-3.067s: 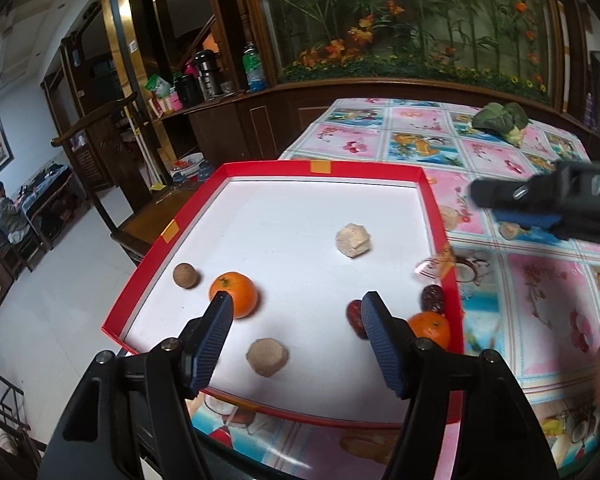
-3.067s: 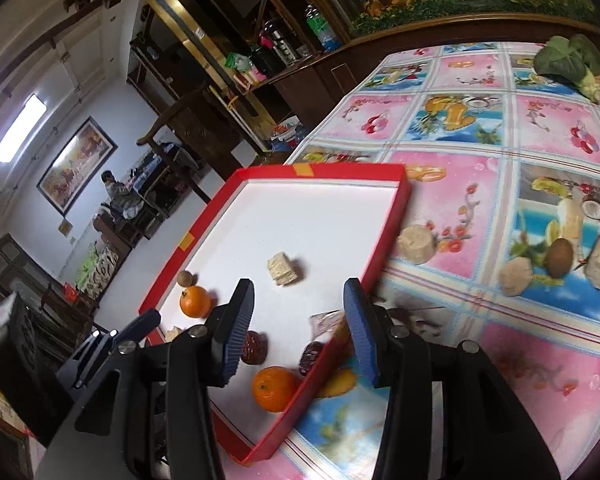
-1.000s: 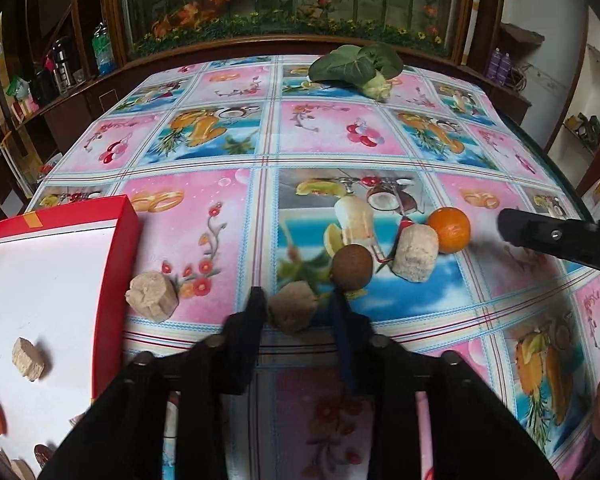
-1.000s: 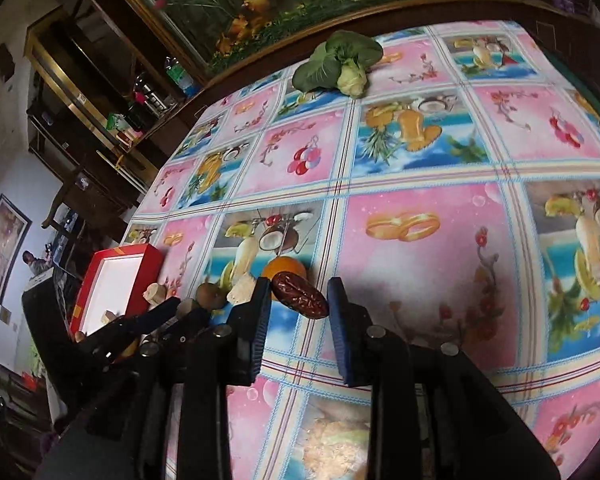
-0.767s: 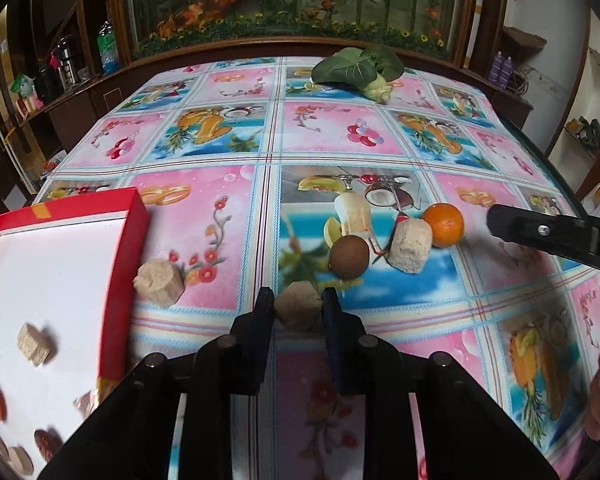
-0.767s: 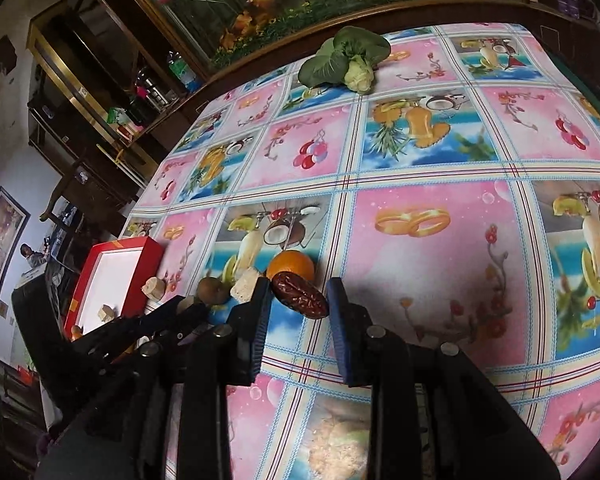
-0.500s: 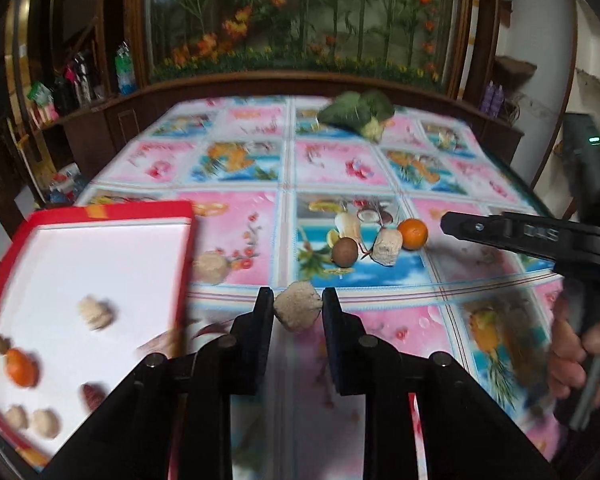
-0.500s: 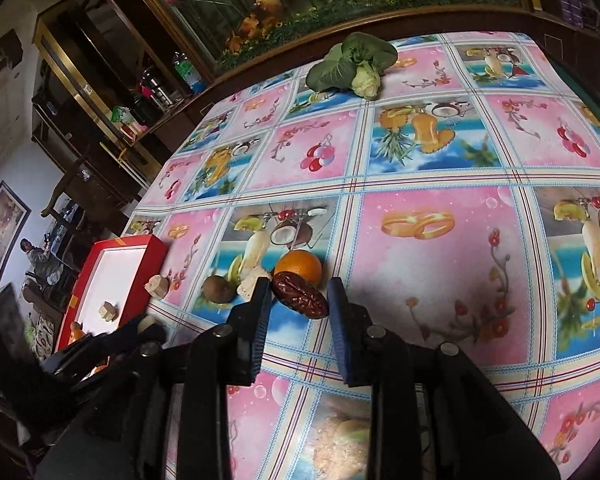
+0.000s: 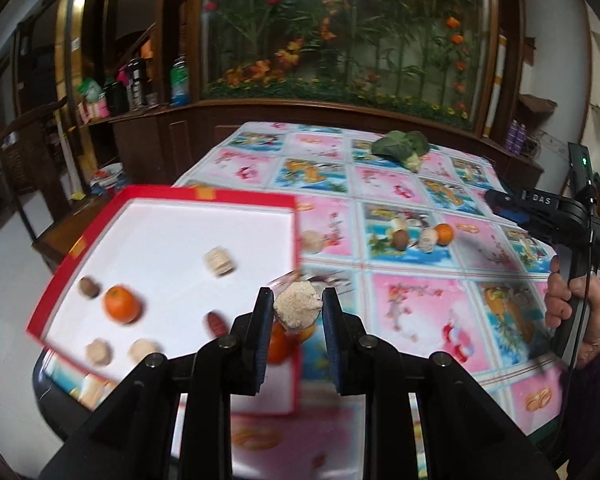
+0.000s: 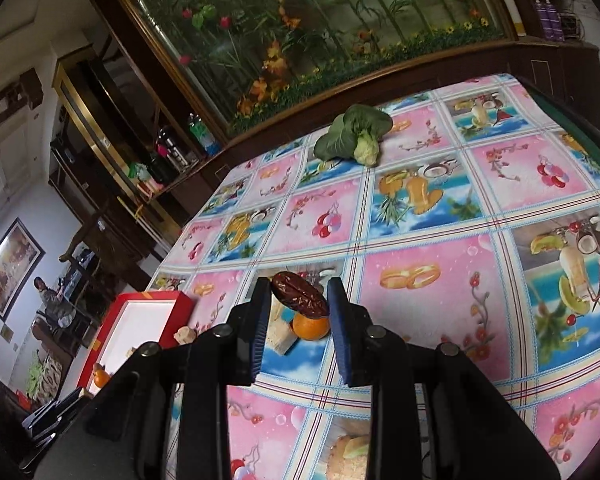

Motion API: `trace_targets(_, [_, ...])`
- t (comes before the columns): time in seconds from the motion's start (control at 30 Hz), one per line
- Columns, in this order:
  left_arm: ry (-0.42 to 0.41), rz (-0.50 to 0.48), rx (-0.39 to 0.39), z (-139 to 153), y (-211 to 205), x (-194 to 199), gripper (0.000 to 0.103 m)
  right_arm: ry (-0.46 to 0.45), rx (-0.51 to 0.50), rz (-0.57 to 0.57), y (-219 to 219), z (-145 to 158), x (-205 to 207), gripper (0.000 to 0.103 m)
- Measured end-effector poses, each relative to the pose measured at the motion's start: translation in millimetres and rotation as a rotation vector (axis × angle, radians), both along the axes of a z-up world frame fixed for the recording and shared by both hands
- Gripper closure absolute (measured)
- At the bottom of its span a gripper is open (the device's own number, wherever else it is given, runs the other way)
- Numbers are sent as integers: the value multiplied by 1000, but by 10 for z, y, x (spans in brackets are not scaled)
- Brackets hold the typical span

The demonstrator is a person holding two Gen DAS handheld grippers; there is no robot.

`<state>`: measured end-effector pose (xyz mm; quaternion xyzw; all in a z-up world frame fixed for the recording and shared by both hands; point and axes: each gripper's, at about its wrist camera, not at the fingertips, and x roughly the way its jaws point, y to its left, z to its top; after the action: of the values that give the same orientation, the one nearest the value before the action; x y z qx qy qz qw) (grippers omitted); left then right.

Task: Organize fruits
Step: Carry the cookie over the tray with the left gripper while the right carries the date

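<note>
My left gripper (image 9: 297, 307) is shut on a beige, rough lump (image 9: 298, 310), held in the air near the right rim of the red tray (image 9: 204, 192). On the tray's white floor lie an orange (image 9: 120, 304), a small brown fruit (image 9: 89, 287), a red date (image 9: 217, 322) and several beige lumps. My right gripper (image 10: 299, 295) is shut on a dark red date (image 10: 300, 294), lifted above an orange (image 10: 310, 327) and a beige block (image 10: 279, 334) on the tablecloth. In the left wrist view the right gripper (image 9: 512, 210) shows at the far right, in a hand.
On the tablecloth beyond the tray lie a beige lump (image 9: 312, 240), a brown fruit (image 9: 400, 239), another beige piece (image 9: 427, 238) and an orange (image 9: 444, 234). A leafy green vegetable (image 10: 352, 134) sits at the far end. Dark wooden cabinets ring the table.
My left gripper has risen and swung left with the beige lump, so the red tray now fills the left of its view. My right gripper has lifted the date off the cloth.
</note>
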<state>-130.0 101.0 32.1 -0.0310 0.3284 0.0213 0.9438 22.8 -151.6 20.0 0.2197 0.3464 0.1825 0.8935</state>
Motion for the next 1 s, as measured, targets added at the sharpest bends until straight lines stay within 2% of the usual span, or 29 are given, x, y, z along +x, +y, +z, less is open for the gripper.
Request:
trace_targets(0.27, [-9, 93, -22, -35, 401, -130, 80, 50, -19, 3, 114, -127, 20, 72])
trace_targets(0.4, [-32, 141, -11, 29, 613, -148, 80, 43, -9, 66, 436, -69, -35, 72])
trace_targets(0.63, [-55, 251, 16, 164, 1026, -50, 80, 24, 24, 287, 1683, 32, -103, 72])
trace_targets(0.8, [-64, 304, 16, 231, 1211, 145, 80, 21, 46, 379, 2480, 118, -12, 72])
trace_targets(0.93, [-21, 331, 14, 167, 1297, 415, 80, 54, -5, 399, 2899, 18, 124, 72])
trace_targets(1.0, [31, 334, 15, 66, 1307, 569, 80, 85, -40, 444, 2982, -92, 138, 72])
